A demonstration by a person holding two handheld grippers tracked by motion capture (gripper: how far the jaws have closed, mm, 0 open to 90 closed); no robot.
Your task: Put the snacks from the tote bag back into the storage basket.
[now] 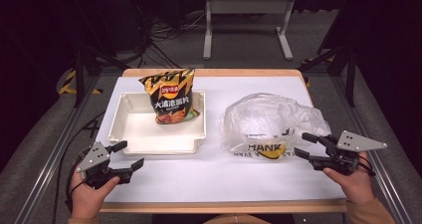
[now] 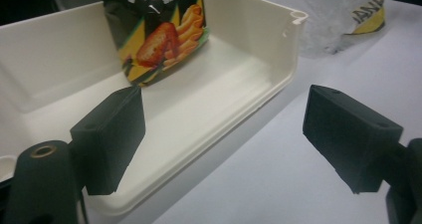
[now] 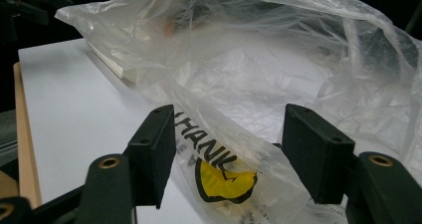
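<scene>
- The left gripper (image 1: 128,155) hovers with its jaws apart and empty; the chip bag (image 1: 170,96) leans in the white tray (image 1: 130,130) at its one o'clock.
- The right gripper (image 1: 304,145) has its jaws spread, with the edge of the plastic bag (image 1: 271,119) loosely between them, at its eleven o'clock.

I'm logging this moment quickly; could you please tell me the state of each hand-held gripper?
Left hand-held gripper: open, holding nothing, beside the white tray.
Right hand-held gripper: open, with the edge of the plastic bag between its jaws, not clamped.
</scene>
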